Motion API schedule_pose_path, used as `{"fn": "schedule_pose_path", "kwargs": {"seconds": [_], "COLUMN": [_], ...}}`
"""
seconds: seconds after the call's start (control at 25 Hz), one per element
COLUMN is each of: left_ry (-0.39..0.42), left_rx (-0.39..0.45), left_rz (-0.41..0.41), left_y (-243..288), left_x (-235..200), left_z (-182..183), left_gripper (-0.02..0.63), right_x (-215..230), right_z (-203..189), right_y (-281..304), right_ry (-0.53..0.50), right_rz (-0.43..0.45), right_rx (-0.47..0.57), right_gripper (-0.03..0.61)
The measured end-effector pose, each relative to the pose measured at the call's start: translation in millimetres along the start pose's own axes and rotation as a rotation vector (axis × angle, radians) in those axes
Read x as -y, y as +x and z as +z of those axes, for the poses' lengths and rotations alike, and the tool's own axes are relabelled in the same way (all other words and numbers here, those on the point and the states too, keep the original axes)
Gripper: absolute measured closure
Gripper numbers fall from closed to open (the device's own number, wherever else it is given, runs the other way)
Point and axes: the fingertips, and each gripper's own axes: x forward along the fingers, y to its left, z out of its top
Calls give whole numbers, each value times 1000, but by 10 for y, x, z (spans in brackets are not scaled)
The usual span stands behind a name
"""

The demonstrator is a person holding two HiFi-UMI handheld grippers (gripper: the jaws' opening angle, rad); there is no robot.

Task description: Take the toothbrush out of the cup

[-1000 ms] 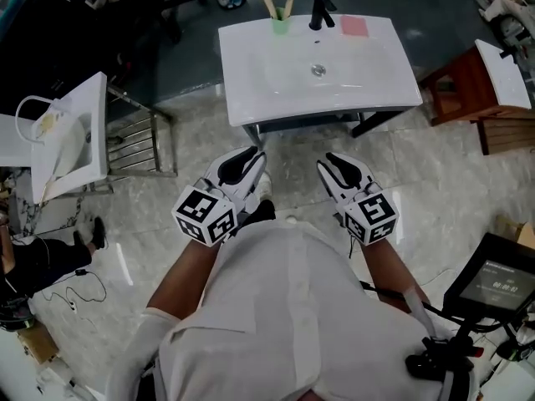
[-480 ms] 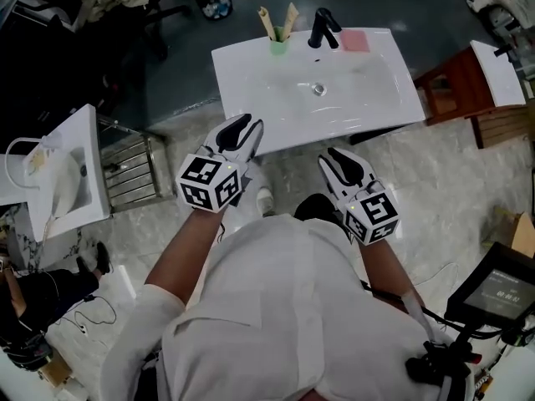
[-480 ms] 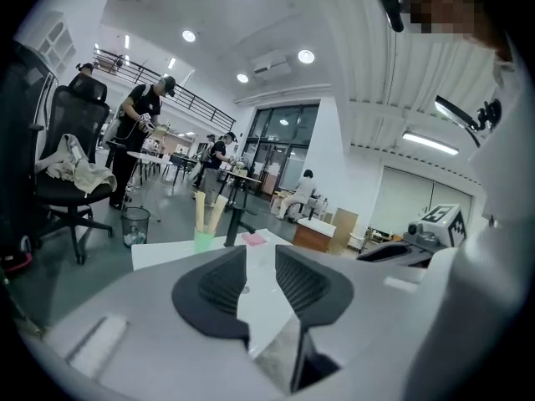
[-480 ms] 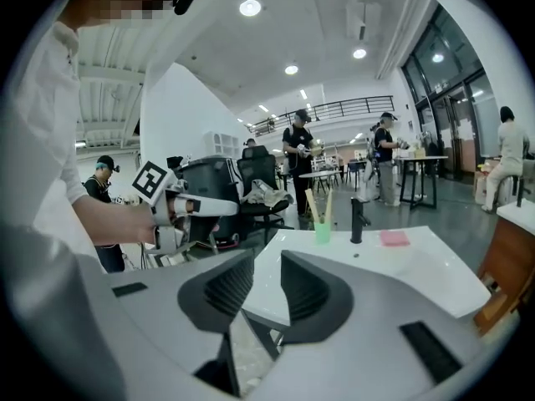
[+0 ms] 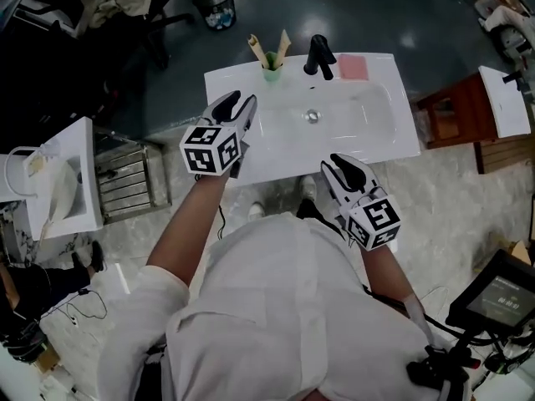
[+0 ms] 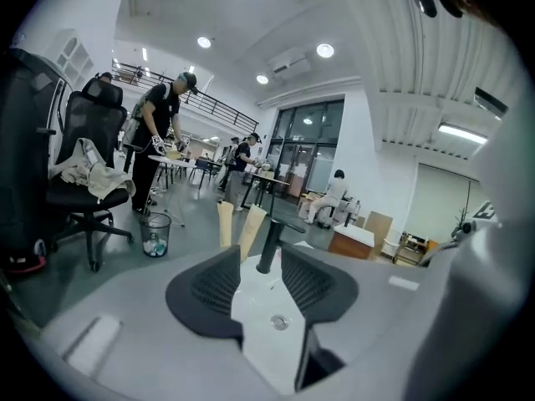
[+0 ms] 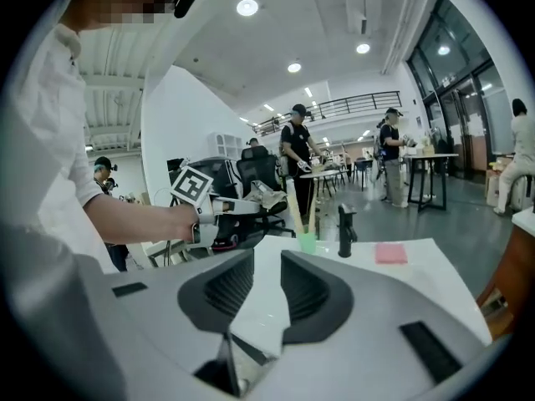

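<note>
Black pads on my left gripper [image 5: 236, 100] stand well apart w/ nothing btwn them; the jaws have just been opening. In the left gripper view [image 6: 261, 261] the gap frames only bare white sink [image 5: 368, 136] and its drain [image 5: 312, 116], and the black faucet [image 6: 267, 242] rises just past the tips. This gripper hangs over the sink's left part and touches nothing that I can see.

My right gripper [image 5: 336, 160] is spread too, approx. mid-wide, and empty. Its own view [image 7: 267, 266] shows just white sink surface btwn the pads. It sits at the sink's near edge, right of centre, well apart from the cup.

Green cup [image 5: 271, 73] stands upright at the sink's back edge, just left of the faucet [image 5: 318, 55]. Two tan brushes stick up out of it, leaning away from each other: left toothbrush [image 5: 257, 51] and right toothbrush [image 5: 282, 44]. Both are in the cup and no gripper touches either.

The cup is ahead of my left gripper and a bit to its right, near but apart. In the left gripper view the left toothbrush [image 6: 225, 224] and right toothbrush [image 6: 251, 230] show above the left jaw; the cup itself is hidden behind that jaw.

From the right gripper view the cup [image 7: 308, 242] is far ahead, left of the faucet [image 7: 345, 230], w/ a pink pad [image 7: 390, 253] right of the faucet. My left gripper shows there to the cup's left.
</note>
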Motion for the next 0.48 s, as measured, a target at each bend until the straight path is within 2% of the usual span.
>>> {"fn": "schedule_pose_path", "kwargs": {"seconds": [0.16, 0.48], "left_ry": [-15, -103], "left_rx": [5, 7], "left_rz": [85, 230], "left_y": [459, 1088], "left_x": [-173, -510], "left_z": [147, 197], "left_gripper": [457, 436], "right_x": [441, 1117], "right_z": [88, 132], "right_y": [-2, -17], "right_ry": [-21, -40], "right_rz": [36, 90], "right_rx": [-16, -48], "right_gripper": [494, 494]}}
